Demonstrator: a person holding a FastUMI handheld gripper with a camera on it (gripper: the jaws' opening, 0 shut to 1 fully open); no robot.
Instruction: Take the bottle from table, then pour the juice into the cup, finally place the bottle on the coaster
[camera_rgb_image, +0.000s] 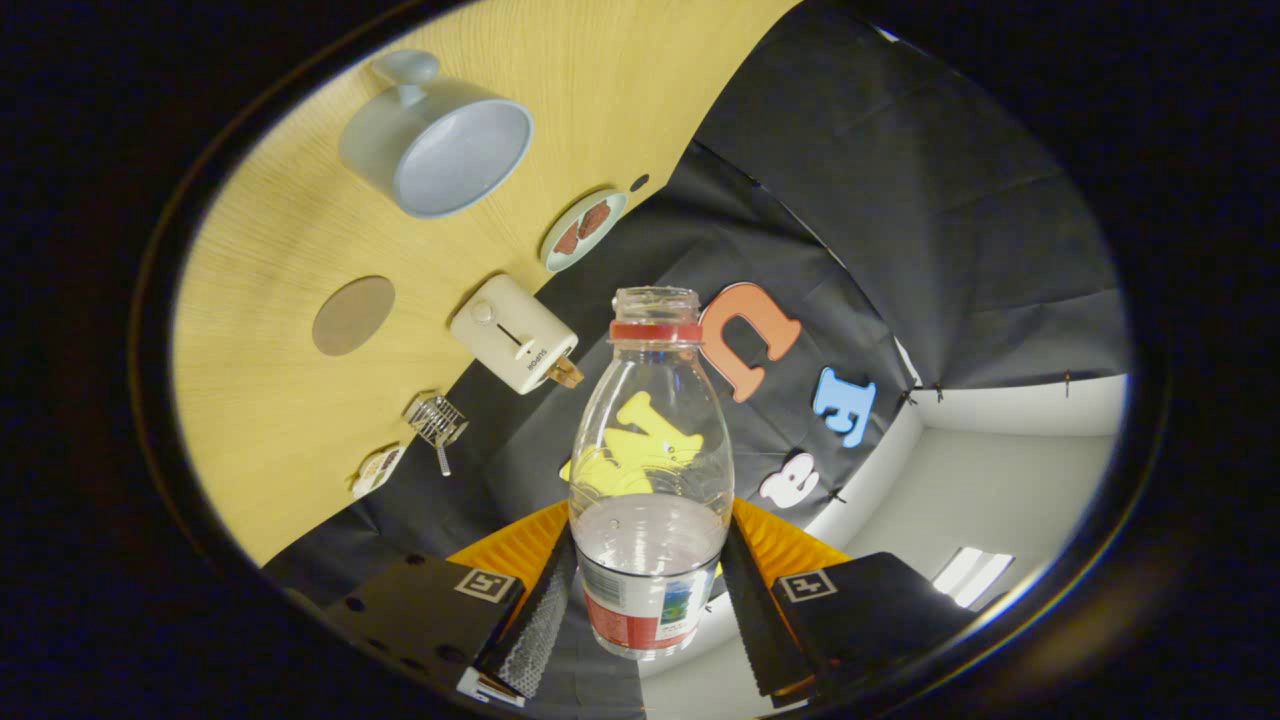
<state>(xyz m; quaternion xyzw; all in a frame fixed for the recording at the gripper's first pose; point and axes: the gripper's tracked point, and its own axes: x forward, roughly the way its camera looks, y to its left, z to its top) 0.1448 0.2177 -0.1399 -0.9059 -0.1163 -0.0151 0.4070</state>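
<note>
A clear plastic bottle with a red neck ring and no cap sits between my two fingers, and my gripper is shut on its labelled lower part. It holds a little clear liquid near the bottom. The whole view is rolled, so the wooden table stands off to the left of the bottle. On that table, well beyond the fingers, lies a grey cup with its mouth facing me. A round brown coaster lies on the table between the cup and the nearer items.
A white toaster stands at the table's back edge by the black cloth wall. A small plate with brown pieces lies past it. A small wire rack and a little dish sit nearer along the same edge.
</note>
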